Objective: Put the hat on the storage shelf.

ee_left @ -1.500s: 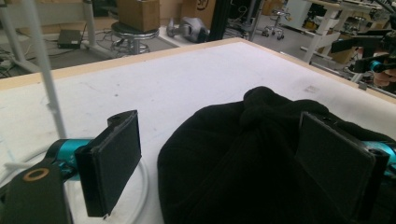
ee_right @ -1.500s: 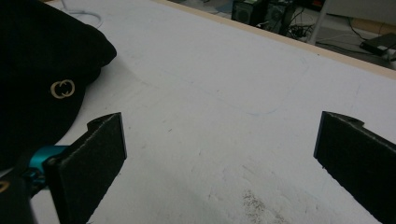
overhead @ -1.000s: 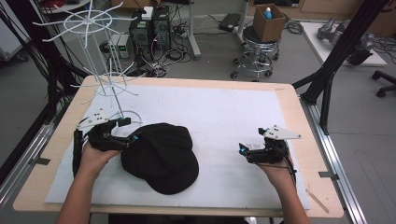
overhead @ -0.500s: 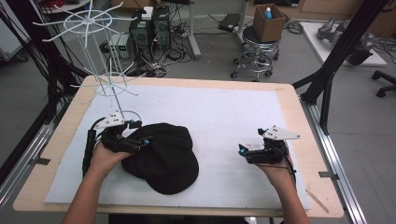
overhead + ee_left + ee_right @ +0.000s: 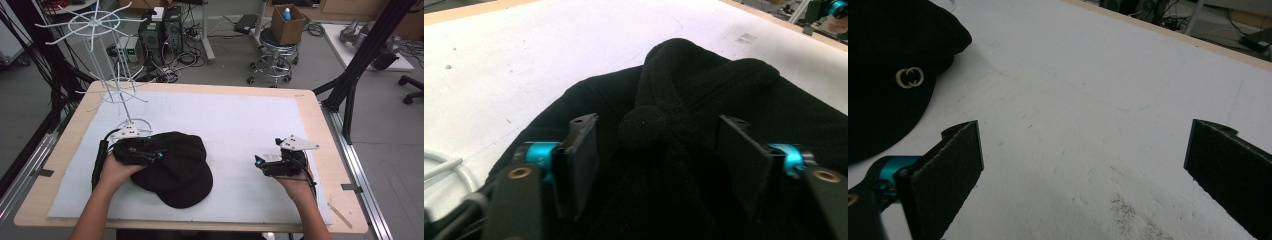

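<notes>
While the person leans in at the near edge of the table (image 5: 305,107), the left gripper (image 5: 145,152) sits on the left side of a black cap (image 5: 182,170), which lies on the white mat (image 5: 235,125) left of centre, close to the base of a white wire rack (image 5: 107,65). Along that gripper's own view, a bunched fold of the cap's fabric (image 5: 664,135) stands up between the two black jaws; the jaws have just been closing in on it and now stand at a middling width, with the cloth pushed up into a ridge between them. I cannot quite tell whether both pads already press on the fabric; the right pad looks against it, and a thin gap shows at the left pad.

Well apart, over on the right side of the mat, the right gripper (image 5: 272,164) rests in the person's other hand, jaws spread wide with nothing but bare mat between them. From its view the cap (image 5: 893,70) lies off to the left, a small gold double-ring emblem (image 5: 910,77) on its front.
</notes>
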